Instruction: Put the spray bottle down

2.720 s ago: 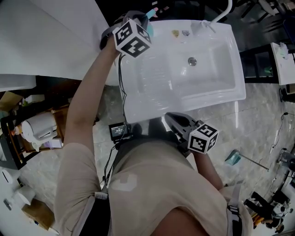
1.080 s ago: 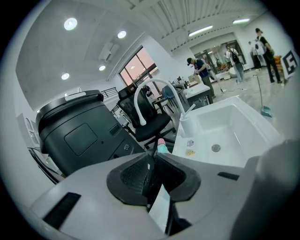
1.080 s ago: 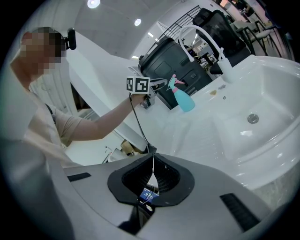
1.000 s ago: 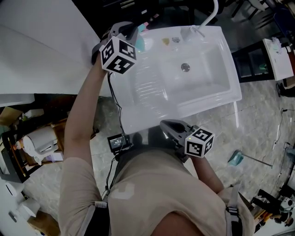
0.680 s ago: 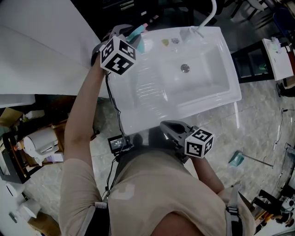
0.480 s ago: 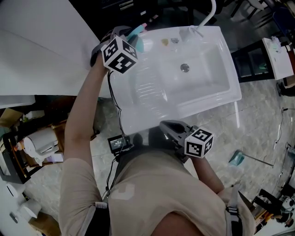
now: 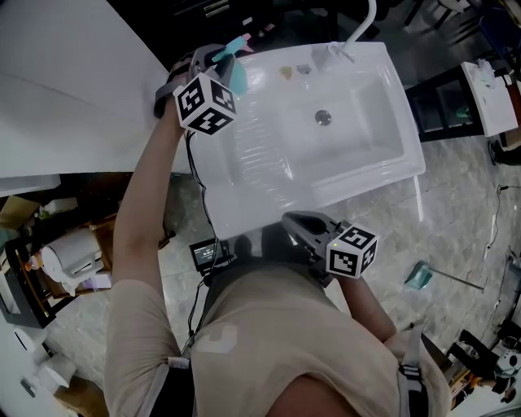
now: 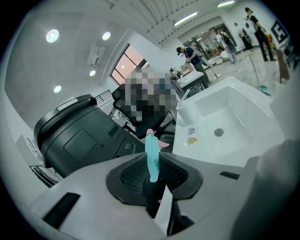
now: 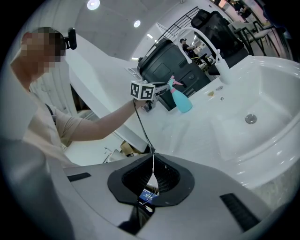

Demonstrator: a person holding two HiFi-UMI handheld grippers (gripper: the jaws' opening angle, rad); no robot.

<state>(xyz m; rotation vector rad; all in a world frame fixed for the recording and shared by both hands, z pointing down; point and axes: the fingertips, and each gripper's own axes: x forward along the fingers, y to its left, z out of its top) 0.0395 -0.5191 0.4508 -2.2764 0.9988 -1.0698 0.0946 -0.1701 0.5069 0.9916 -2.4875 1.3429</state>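
Observation:
The teal spray bottle (image 7: 237,75) with a pink nozzle stands tilted on the back left corner of the white sink unit (image 7: 244,191). It also shows in the right gripper view (image 9: 182,101). My left gripper (image 7: 221,59) reaches it from the left. In the left gripper view a thin teal part of the bottle (image 8: 152,157) sits between the pads of the left gripper (image 8: 153,165). The jaws have just been closing and now touch that part on both sides. My right gripper (image 7: 295,221) hangs near my body at the sink's front edge. Its jaws (image 9: 152,176) are shut and hold nothing.
The basin has a drain (image 7: 323,117) and a curved faucet (image 7: 364,23) at the back. Two small items (image 7: 286,72) lie on the back ledge. A dark bulky machine (image 8: 79,140) stands behind the bottle. A white panel (image 7: 73,81) runs along the left.
My left gripper has shifted slightly and rolled at the sink's back left corner, and the bottle's head now shows more beside its cube. The right gripper has stayed put.

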